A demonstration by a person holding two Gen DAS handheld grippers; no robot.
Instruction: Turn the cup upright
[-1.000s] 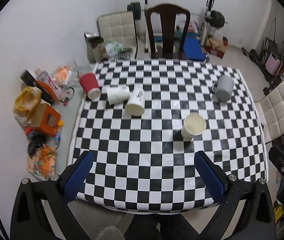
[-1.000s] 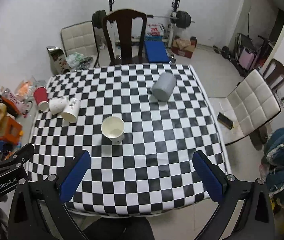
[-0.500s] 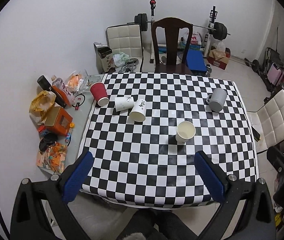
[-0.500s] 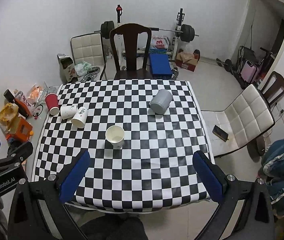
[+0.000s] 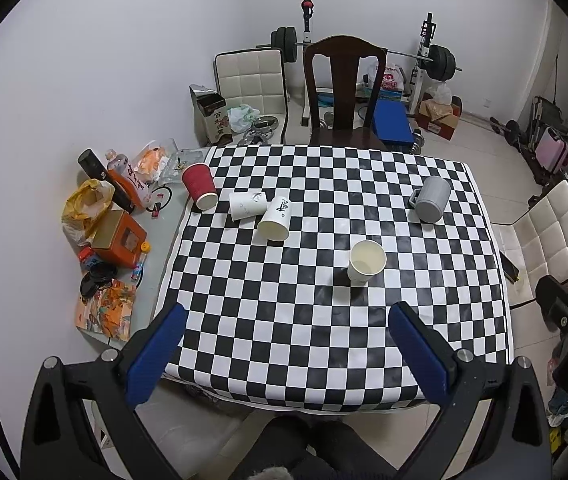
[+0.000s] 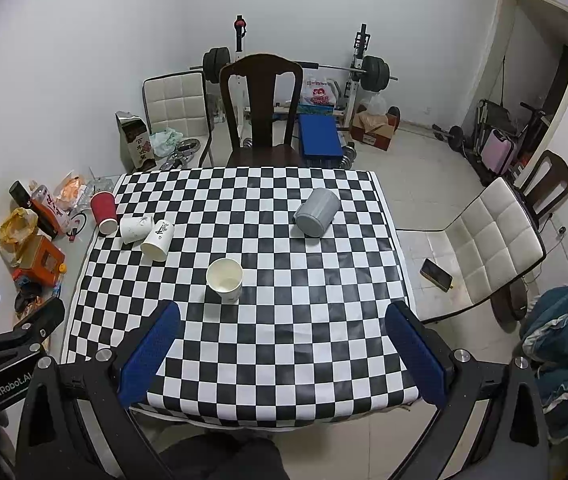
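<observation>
A checkered table (image 5: 284,340) (image 6: 284,360) holds several cups. A cream paper cup (image 5: 366,267) (image 6: 225,280) stands upright near the middle. A red cup (image 5: 199,186) (image 6: 104,212), a white cup (image 5: 245,205) (image 6: 135,228) and a second white cup (image 5: 275,219) (image 6: 158,239) lie on their sides at the far left. A grey mug (image 5: 431,199) (image 6: 316,212) lies on its side at the far right. My left gripper (image 5: 284,356) and right gripper (image 6: 281,354) are both open and empty, high above the table's near edge.
A dark wooden chair (image 5: 344,92) stands at the table's far side, a white padded chair (image 6: 484,240) at its right. Bags and boxes (image 5: 111,232) clutter the floor on the left. Weights and a barbell rack (image 6: 356,76) stand by the back wall.
Both grippers have risen and pulled back from the table, so the table and cups look smaller. Nothing on the table has moved. Both grippers stay open.
</observation>
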